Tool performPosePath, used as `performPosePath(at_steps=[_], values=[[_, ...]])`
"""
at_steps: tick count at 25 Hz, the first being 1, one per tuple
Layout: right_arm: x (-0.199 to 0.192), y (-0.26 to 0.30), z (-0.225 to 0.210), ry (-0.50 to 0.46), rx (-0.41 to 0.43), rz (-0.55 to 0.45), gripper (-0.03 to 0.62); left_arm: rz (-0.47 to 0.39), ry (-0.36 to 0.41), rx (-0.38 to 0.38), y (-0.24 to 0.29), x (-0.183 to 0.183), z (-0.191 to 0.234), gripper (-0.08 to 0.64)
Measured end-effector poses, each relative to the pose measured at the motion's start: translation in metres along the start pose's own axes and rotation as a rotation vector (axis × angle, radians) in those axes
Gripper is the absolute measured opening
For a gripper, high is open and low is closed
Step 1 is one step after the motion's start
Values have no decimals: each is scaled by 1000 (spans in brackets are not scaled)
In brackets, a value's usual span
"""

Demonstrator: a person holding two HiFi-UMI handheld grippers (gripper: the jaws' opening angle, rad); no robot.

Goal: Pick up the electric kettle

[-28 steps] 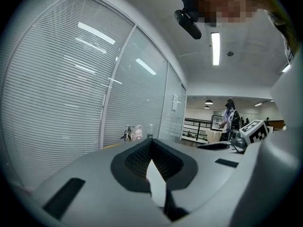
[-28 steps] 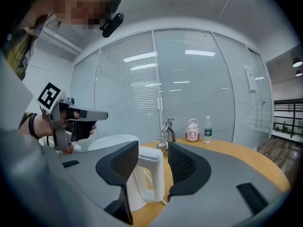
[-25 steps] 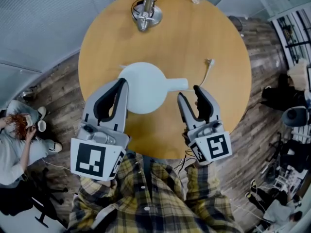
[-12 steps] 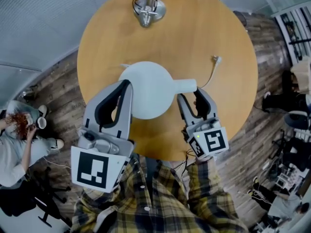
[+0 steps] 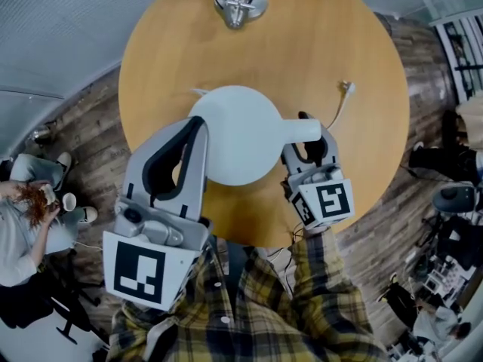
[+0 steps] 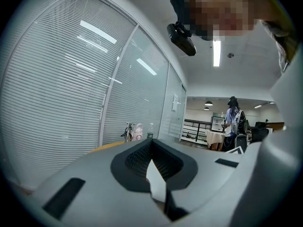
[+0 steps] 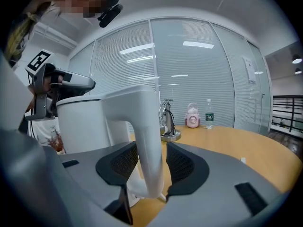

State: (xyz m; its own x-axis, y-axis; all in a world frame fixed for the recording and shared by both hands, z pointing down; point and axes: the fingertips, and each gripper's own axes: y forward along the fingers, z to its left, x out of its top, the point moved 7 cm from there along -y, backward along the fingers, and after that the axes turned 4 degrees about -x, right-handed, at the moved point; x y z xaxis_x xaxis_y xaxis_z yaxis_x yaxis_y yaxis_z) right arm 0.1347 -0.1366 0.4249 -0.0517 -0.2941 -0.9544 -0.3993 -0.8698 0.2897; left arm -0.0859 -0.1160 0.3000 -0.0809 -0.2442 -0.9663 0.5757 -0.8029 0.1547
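Kettle (image 7: pixel 80 122) in right tongs (image 7: pixel 150 161); wooden table (image 5: pixel 339 51), plank floor (image 5: pixel 98 142).

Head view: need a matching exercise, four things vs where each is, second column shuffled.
1. electric kettle
2. left gripper
3. metal stand
4. white cable

A. at the far edge of the table
B. lying on the table, right of the kettle
C. clamped in the right gripper
D. against the kettle's left side

Pairs: 1-C, 2-D, 3-A, 4-B

Bare tabletop (image 5: pixel 324 36) around the kettle (image 5: pixel 238 134); metal stand (image 5: pixel 241 3) at far edge, cable plug (image 5: pixel 346 89) rightward.
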Motion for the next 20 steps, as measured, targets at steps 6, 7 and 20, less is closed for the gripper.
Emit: performPosePath(at_steps=[6, 7, 20], values=[[-3, 16, -4, 17, 2, -21, 195, 7, 2, 2, 1, -2, 2, 3], [-3, 18, -4, 20, 3, -25, 195, 8, 1, 2, 1, -3, 2, 3], [10, 29, 1, -51, -23, -82, 67, 3, 0, 11, 0, 0, 4, 3]])
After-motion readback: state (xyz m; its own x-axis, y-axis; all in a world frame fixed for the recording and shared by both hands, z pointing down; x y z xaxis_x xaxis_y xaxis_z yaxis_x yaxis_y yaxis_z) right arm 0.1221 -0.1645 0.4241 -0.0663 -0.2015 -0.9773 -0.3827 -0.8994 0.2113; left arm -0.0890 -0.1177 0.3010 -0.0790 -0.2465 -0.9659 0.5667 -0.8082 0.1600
